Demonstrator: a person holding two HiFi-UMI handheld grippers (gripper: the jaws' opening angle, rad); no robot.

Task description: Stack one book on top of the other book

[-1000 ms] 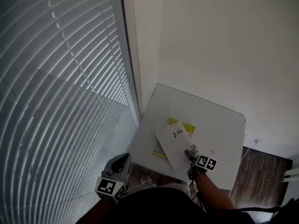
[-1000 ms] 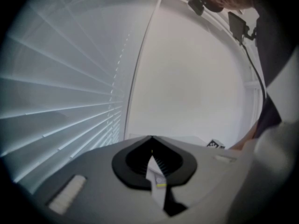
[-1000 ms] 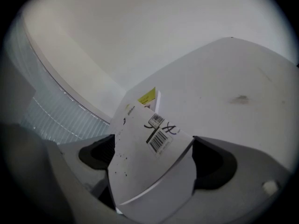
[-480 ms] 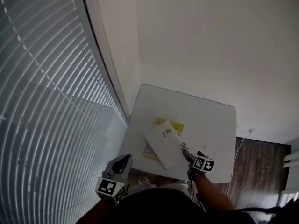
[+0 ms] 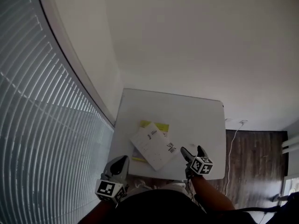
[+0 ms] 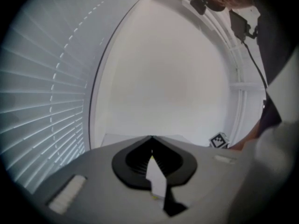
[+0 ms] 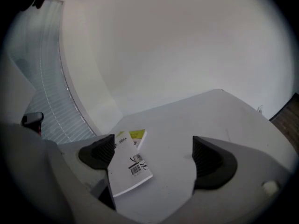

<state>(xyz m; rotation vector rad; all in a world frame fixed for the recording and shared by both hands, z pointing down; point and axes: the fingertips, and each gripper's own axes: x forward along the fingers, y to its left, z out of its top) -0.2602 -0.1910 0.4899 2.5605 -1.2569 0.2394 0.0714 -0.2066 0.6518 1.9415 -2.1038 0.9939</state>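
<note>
This is a plain indoor room, maybe in a home or an office; I cannot tell which. A small white surface point(image 5: 196, 118) stands in a corner, by a bare white wall point(image 5: 187, 41) and window blinds point(image 5: 42, 125). The floor point(image 5: 254, 162) is dark wood. Two books point(image 5: 152, 146) lie on the surface.

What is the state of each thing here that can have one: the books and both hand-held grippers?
White book: closed, lying askew on the yellow book.
Yellow book: closed, flat on the table, mostly covered.
Left hand-held gripper: shut, empty.
Right hand-held gripper: open, empty, beside the white book.
</note>
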